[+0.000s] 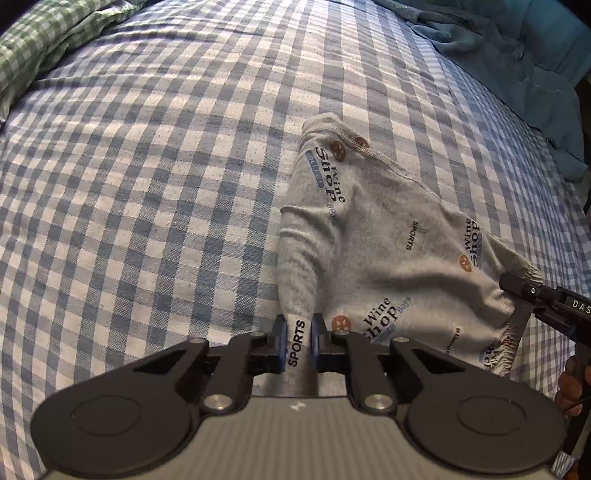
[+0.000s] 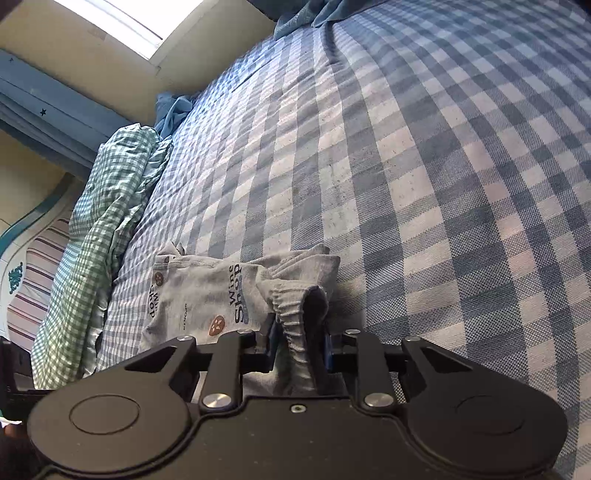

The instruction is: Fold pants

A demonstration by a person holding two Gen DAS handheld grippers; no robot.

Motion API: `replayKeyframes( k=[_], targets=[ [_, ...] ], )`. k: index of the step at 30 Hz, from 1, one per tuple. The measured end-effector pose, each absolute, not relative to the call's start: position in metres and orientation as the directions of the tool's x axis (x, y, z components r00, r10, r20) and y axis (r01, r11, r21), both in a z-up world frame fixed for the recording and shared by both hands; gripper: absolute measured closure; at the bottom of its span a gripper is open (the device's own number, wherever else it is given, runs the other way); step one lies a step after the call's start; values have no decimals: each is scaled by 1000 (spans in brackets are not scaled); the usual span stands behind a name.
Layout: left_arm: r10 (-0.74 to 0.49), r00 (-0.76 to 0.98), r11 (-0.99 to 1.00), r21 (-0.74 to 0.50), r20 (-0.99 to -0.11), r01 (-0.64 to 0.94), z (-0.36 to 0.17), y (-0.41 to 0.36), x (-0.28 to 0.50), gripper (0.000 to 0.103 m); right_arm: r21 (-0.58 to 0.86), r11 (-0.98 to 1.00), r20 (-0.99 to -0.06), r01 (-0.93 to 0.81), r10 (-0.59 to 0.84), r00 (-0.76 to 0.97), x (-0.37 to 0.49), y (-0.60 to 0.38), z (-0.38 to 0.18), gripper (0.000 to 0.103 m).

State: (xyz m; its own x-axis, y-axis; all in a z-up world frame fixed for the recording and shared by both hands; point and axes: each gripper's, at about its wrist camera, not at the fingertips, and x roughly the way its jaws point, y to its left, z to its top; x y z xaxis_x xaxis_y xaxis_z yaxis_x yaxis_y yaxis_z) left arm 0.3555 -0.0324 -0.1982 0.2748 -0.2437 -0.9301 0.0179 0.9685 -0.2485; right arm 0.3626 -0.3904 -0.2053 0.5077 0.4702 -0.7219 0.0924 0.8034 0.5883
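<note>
Pants (image 1: 388, 240), small, grey knit cotton, printed with "Wine Shop", "SPORTS" and brown button motifs, elastic gathered waistband; lying on the bed, partly lifted at two gripped edges. Left gripper (image 1: 299, 341), black two-finger tool with blue pads: jaws closed on a narrow strip of the grey fabric bearing the word "SPORTS", nearest the left wrist camera. Right gripper (image 2: 301, 343), same make: jaws pinching the bunched elastic waistband, which stands up in a fold between the pads; in the left wrist view its black tip (image 1: 517, 286) meets the waistband corner at the right edge of the garment. Beyond both tools, the rest of the garment spreads flat on a blue-and-white checked woven bedsheet (image 1: 166, 184), leg hem with overlock stitching pointing away. Farther off: a crumpled green-and-white gingham cloth (image 2: 110, 206) along the sheet's edge; a teal rumpled blanket (image 1: 517, 55) at the far side; a blue star-printed curtain (image 2: 44, 107) and bright window (image 2: 147, 22) behind.
</note>
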Motion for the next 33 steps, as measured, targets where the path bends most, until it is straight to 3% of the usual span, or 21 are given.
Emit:
replayKeyframes(
  k=[12,23,33],
  targets=[
    [-269,263,963,-260,-927,68,-142,-43,266,91,497,868,-740,20,411,533,279,-370,-131,88],
    [-258,219,966,-251,-941,63,-132,-34,201,91,500,866,-745,3,428,512,201,-357,-123,88],
    [-301,260,953,-276,-918,128,-110,6,193,91,475,880,-731,-5,397,555,192,-318,-102,88]
  ],
)
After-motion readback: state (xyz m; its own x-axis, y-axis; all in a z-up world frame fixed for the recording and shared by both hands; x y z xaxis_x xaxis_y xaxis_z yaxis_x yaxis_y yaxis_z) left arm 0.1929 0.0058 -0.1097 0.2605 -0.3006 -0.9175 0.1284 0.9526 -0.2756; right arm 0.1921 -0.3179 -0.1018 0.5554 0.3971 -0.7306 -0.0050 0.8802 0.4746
